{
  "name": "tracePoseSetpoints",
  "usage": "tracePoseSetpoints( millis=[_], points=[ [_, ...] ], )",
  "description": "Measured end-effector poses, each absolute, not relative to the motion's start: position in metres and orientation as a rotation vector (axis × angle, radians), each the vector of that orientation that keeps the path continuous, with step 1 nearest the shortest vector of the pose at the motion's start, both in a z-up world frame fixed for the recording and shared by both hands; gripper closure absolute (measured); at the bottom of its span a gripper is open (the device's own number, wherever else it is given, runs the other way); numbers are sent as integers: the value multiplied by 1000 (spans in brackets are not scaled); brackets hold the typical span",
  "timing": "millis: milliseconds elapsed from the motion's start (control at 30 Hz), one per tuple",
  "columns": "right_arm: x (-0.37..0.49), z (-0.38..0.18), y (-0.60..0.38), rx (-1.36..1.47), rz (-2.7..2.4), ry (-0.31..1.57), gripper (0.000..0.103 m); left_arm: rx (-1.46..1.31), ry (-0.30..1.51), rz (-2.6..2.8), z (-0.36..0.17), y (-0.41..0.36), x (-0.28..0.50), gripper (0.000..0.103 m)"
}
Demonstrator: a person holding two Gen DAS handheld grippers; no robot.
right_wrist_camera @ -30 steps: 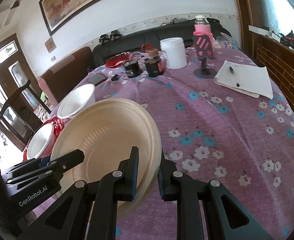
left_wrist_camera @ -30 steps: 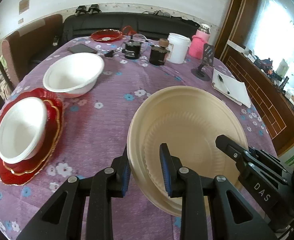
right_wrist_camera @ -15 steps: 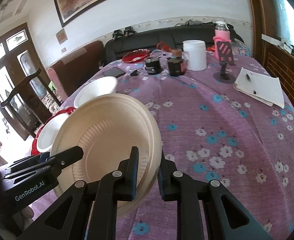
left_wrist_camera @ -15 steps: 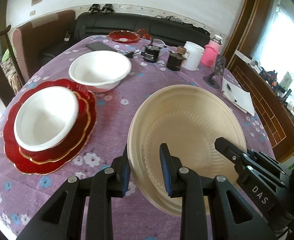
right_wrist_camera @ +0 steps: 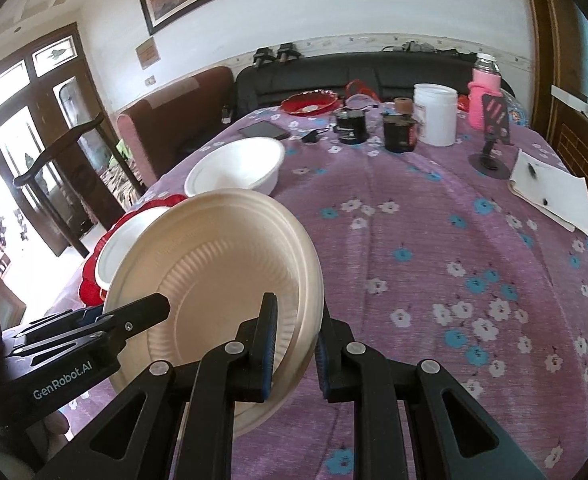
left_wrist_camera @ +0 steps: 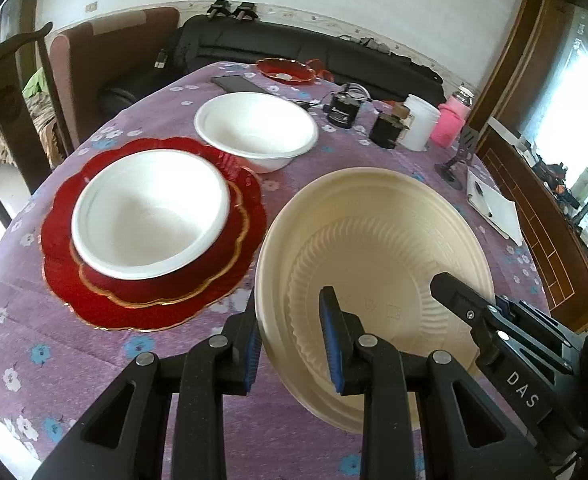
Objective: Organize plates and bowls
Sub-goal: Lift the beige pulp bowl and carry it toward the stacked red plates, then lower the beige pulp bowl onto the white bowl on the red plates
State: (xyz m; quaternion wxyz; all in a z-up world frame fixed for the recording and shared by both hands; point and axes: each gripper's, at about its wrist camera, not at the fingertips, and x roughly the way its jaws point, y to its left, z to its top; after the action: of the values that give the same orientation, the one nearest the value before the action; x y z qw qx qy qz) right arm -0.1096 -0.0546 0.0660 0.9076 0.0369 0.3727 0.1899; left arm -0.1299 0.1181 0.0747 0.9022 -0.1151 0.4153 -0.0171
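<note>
Cream plate (left_wrist_camera: 374, 240) tilted above purple tablecloth (right_wrist_camera: 434, 240) | left gripper (left_wrist_camera: 289, 336) clamped on its rim | right gripper (right_wrist_camera: 294, 344) clamped on opposite rim

Left gripper (left_wrist_camera: 289, 336) rises from the bottom of its frame, angled downward, jaws pinched close, blue pads clamping a rim. Right gripper (right_wrist_camera: 294, 336) matches it, jaws narrow and clamped from the opposite edge. Each gripper's black fingers poke into the other's frame corner.
</note>
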Motion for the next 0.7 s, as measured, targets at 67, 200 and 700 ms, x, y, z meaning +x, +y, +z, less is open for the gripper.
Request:
tracePoseSetpoints(
  millis=[67, 200, 700],
  points=[
    [-110, 66, -47, 65, 403, 772, 84, -246, 859, -26, 74, 124, -132, 77],
    [-110, 66, -31, 42, 426, 774, 84, -265, 848, 0, 74, 139, -137, 77],
    [-103, 72, 26, -27, 511, 769, 83, -327, 816, 85, 77, 193, -147, 77]
  ],
)
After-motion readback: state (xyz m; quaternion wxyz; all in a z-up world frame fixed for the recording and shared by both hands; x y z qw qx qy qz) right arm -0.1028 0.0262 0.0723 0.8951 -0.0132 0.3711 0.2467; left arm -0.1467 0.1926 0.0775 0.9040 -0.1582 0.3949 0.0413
